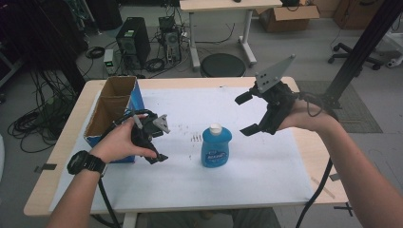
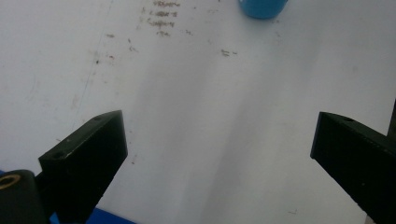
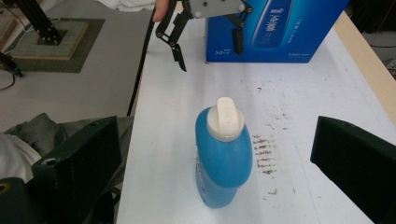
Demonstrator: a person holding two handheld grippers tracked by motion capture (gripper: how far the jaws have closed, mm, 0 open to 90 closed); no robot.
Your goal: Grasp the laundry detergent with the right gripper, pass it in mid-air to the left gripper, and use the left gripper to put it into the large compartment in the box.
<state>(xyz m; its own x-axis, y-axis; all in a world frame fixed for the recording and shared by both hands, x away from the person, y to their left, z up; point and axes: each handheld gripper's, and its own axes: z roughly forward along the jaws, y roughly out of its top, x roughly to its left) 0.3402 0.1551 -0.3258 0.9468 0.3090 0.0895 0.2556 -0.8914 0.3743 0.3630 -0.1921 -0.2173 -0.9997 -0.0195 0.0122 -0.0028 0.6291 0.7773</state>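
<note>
White table covering is seen mid-frame, with an open carton at left. Nothing appears packed yet: the blue bottle stands untouched at centre, between the released left gripper and the released right gripper.

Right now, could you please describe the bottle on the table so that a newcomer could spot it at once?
On the white sheet covering the table, look near the middle, right of the open blue cardboard box. The bottle stands upright there by itself, between the two hand-held grippers and touching neither. It is small, translucent blue, with a white cap and a blue label.
</note>
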